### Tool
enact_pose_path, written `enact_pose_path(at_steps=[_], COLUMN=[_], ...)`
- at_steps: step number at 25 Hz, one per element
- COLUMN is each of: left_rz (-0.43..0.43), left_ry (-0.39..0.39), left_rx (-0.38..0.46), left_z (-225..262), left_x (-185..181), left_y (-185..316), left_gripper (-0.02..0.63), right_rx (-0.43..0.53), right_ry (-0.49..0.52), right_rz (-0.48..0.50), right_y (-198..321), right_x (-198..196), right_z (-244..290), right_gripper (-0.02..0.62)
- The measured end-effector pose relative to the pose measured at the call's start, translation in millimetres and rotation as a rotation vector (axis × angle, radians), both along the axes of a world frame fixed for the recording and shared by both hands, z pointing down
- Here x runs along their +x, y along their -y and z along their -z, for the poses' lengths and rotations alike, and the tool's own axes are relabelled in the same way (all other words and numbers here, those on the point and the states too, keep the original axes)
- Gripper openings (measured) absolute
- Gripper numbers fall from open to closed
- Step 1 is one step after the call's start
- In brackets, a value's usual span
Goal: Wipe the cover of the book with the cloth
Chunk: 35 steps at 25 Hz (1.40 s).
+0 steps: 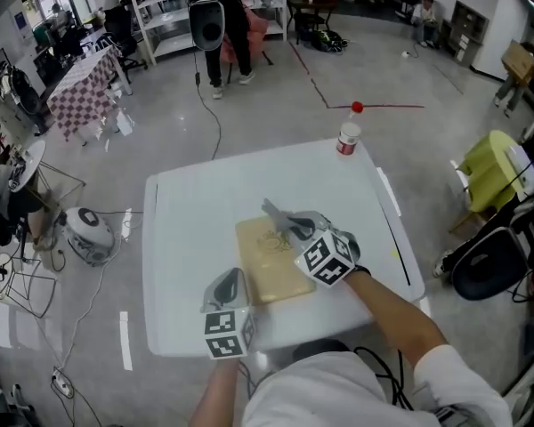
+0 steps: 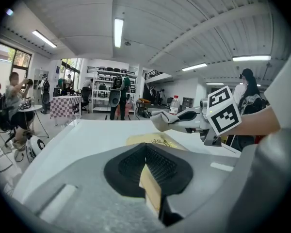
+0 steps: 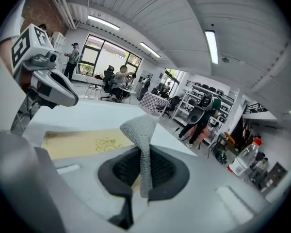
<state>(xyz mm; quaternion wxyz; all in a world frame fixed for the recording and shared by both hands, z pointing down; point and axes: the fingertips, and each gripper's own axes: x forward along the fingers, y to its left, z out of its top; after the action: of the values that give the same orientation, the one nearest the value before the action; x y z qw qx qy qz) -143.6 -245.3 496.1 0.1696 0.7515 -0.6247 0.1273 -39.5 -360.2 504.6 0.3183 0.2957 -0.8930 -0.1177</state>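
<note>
Head view: a tan book (image 1: 269, 263) lies flat on the near half of a white table (image 1: 187, 221), its cover facing up. The left gripper (image 1: 229, 285) sits at the book's near left corner. The right gripper (image 1: 291, 226) reaches in from the right, over the far part of the cover, with a grey cloth (image 1: 279, 214) bunched at its tip. A clear bottle (image 1: 347, 137) with a red cap stands at the table's far right corner, well apart from the book.

Left gripper view: the jaws are closed on a thin tan edge of the book (image 2: 150, 184), which stands pinched between the black pads. Beyond them the rest of the cover (image 2: 157, 141) lies on the table. The right gripper (image 2: 173, 121) hangs just above it, with the cloth (image 2: 160, 122) folded at its front.

Right gripper view: the jaws are clamped together on the cloth (image 3: 141, 135), which rises from between the pads as a narrow strip and fans out at the top. The book (image 3: 82, 142) lies to the left beneath it, and the left gripper (image 3: 63, 93) is at its far edge.
</note>
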Motion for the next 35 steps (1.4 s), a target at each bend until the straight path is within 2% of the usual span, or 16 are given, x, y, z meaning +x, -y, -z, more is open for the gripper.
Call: enact_pose_path(at_steps=[6,13,35], left_rz=[0.02,0.021,-0.073], left_ry=[0.001,-0.003,-0.019], left_rx=[-0.026,-0.043,-0.019], left_z=[-9.1,-17.7,-8.9], left_x=[-3.2,-7.4,10.5], left_y=[9.5,6.9,-26.6], left_gripper=[0.006,0.007,0.008], right_rx=[-0.046,-0.114,-0.174], right_ry=[-0.037,-0.031,-0.002], right_rz=[0.016,0.028,0.031], right_y=[27.4,19.6,-106.7], right_x=[-6.5,-8.8,10.0], right_z=[-25.2,-37.3,-31.1], right_gripper=[0.017,0.017,0.017])
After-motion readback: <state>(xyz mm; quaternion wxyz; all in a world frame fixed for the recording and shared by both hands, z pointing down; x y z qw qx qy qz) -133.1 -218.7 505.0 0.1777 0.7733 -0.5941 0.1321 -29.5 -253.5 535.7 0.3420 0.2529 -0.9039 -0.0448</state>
